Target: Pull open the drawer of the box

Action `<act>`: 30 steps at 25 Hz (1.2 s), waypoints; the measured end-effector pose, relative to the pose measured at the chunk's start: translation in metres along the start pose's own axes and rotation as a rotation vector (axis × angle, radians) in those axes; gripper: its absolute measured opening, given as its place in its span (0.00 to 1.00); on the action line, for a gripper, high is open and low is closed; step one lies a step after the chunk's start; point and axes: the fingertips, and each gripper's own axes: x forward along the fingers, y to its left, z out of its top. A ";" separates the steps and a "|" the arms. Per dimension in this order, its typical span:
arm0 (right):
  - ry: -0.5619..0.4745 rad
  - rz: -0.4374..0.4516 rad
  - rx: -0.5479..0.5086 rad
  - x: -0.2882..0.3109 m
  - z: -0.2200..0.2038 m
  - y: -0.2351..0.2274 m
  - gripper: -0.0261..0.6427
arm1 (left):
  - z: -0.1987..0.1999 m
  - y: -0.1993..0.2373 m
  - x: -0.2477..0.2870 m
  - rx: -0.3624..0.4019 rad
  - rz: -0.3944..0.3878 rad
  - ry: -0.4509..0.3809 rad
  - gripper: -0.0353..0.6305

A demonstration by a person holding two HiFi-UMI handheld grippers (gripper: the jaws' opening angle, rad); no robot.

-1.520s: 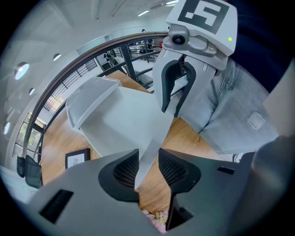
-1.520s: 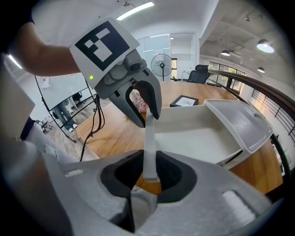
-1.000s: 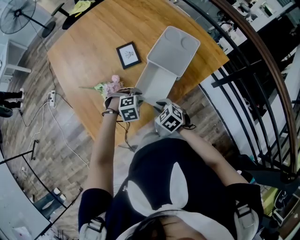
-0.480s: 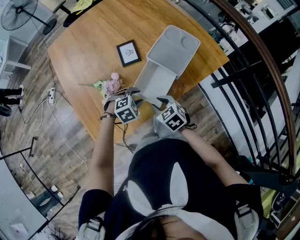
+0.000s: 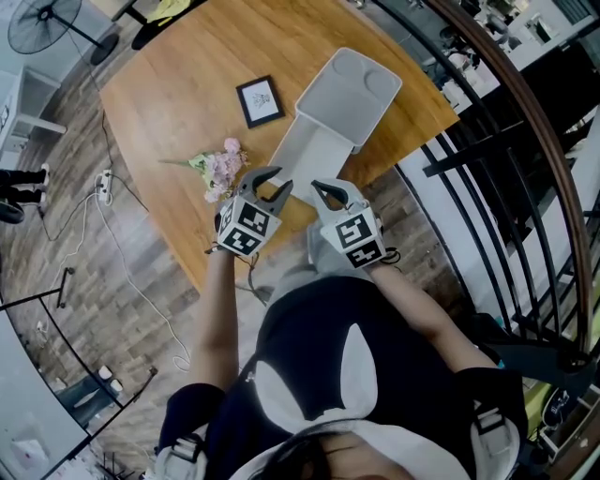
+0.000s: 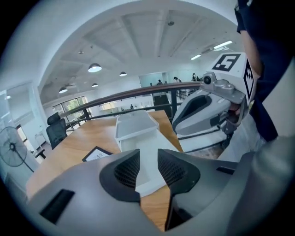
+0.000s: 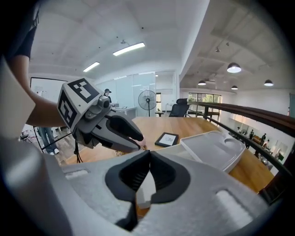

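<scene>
Here we are over the wooden table (image 5: 159,84), which fills the upper left of the head view; the white box (image 5: 349,89) sits toward the top centre, and its drawer (image 5: 314,150) stands pulled out, running down and to the left from the box toward the table's near edge. The left gripper (image 5: 284,177) hangs at centre frame, just by the drawer's outer end; its jaws have just been closing, yet a clear gap shows between the ribbed pads, and nothing sits in that gap (the drawer lies beyond them on the table, not gripped). The right gripper (image 5: 319,189) is just to its right, side by side with it; its jaws are pressed together tip to tip, with nothing held. Both point toward the box; neither grips it.

Around the table: a small black picture frame (image 5: 259,101) lies flat to the left of the box; a sprig of pink flowers (image 5: 220,169) rests near the table edge, left of the left gripper. A standing fan (image 5: 42,23) is on the floor in the upper left corner; a dark curved railing (image 5: 525,122) sweeps down the right side; a power strip (image 5: 105,187) lies on the wood floor at the left.
</scene>
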 end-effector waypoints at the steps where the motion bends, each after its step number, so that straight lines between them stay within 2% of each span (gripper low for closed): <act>1: -0.017 -0.004 0.001 -0.004 0.005 -0.001 0.04 | 0.009 0.001 -0.005 -0.016 0.016 -0.035 0.24; 5: -0.061 -0.007 0.001 -0.013 0.017 0.001 0.04 | 0.036 0.002 -0.024 -0.065 0.078 -0.137 0.15; 8: -0.083 -0.001 -0.001 -0.022 0.021 0.004 0.04 | 0.043 -0.004 -0.034 -0.132 0.106 -0.172 0.10; 12: -0.095 -0.007 0.001 -0.030 0.026 0.005 0.04 | 0.049 -0.010 -0.046 -0.198 0.131 -0.211 0.08; 18: -0.112 -0.017 0.008 -0.043 0.029 0.005 0.03 | 0.058 -0.023 -0.054 -0.210 0.170 -0.267 0.08; 30: -0.117 -0.028 0.018 -0.051 0.022 0.009 0.03 | 0.056 -0.037 -0.057 -0.231 0.166 -0.269 0.08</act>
